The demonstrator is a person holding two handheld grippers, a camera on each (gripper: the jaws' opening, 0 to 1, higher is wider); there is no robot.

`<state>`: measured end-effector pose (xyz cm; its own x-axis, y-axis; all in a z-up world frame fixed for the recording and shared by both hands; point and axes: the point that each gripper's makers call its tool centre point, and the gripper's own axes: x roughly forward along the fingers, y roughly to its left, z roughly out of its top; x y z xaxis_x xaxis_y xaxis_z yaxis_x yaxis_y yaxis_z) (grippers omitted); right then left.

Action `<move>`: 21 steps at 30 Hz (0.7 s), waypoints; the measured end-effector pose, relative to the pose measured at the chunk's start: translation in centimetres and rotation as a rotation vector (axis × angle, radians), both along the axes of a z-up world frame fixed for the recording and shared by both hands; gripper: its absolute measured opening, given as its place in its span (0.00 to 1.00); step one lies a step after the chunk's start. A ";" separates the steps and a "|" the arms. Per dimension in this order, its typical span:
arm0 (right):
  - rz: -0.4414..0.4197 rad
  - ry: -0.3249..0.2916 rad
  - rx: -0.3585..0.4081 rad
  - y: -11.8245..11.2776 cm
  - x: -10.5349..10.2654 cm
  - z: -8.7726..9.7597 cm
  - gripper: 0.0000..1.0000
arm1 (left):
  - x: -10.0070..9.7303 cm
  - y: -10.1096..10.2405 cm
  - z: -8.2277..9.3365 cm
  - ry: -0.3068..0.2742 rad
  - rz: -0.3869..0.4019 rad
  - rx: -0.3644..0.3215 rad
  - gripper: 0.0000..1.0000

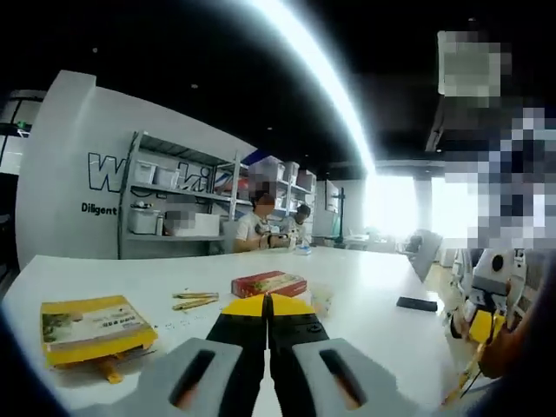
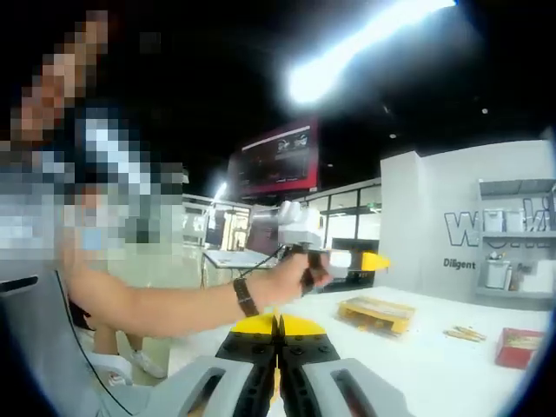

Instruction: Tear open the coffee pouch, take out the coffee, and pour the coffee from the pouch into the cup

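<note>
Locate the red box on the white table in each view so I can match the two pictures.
Left gripper view: the red box lies on the white table just above this view's own shut jaw tips, centre of the picture.
Right gripper view: the red box sits at the far right edge, partly cut off.
Shared landmark: the yellow box, lower left in the left gripper view, right of centre in the right.
</note>
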<state>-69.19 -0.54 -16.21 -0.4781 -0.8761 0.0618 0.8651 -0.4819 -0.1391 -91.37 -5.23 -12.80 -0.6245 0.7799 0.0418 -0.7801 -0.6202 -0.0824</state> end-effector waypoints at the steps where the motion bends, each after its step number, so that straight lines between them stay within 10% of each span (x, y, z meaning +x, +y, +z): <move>1: -0.002 0.000 0.000 0.2 -0.1 0.0 0.00 | -0.7 0.5 -0.3 -0.006 -0.006 -0.005 0.01; 21: -0.008 -0.042 -0.002 1.7 -3.5 -0.8 0.00 | -18.0 6.2 -5.9 -0.072 0.115 -0.162 0.01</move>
<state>-72.70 1.20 -16.98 -0.4874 -0.8721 0.0436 0.8663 -0.4892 -0.1014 -109.33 0.95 -18.72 -0.7065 0.6963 -0.1266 -0.6992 -0.7144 -0.0272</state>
